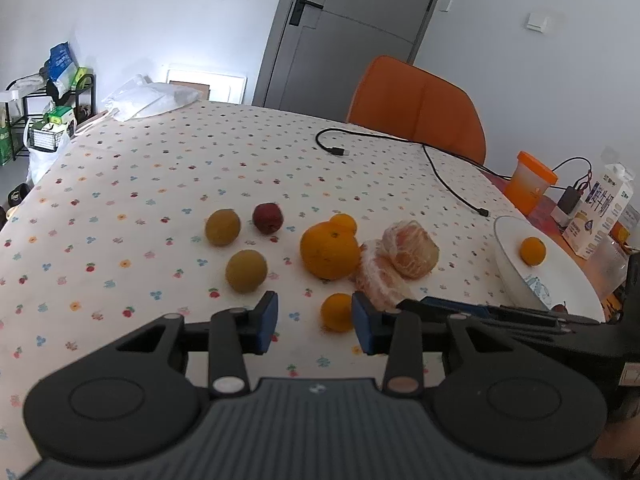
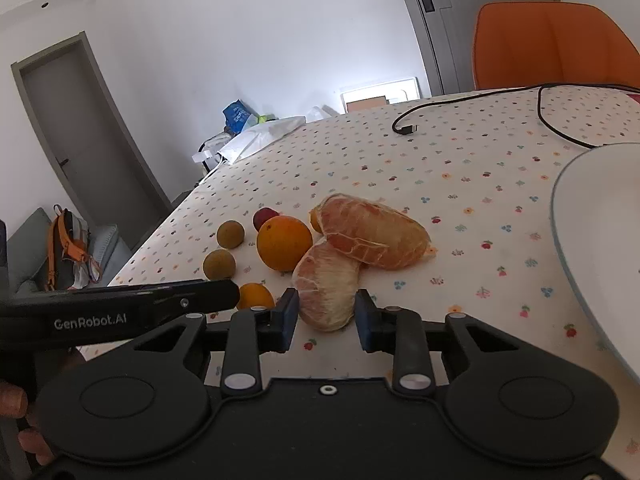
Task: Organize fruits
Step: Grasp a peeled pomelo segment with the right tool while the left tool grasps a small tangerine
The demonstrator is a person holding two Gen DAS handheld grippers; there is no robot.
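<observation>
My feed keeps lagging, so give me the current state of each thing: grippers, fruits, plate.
left gripper: open, small orange just ahead between its fingers
right gripper: open, straddling a peeled half
small orange: on the tablecloth, not gripped
peeled half: peeled, on the cloth, leaning against the other half
other half: peeled, resting on top
large orange: unpeeled, on the cloth
plate: holds one small orange
door: closed

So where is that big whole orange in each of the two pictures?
Left wrist view: the big whole orange sits at centre, just left of the peeled citrus halves.
Right wrist view: the orange is left of centre, again left of the peeled halves.
Shared landmark: the dark red fruit behind the orange.
</observation>
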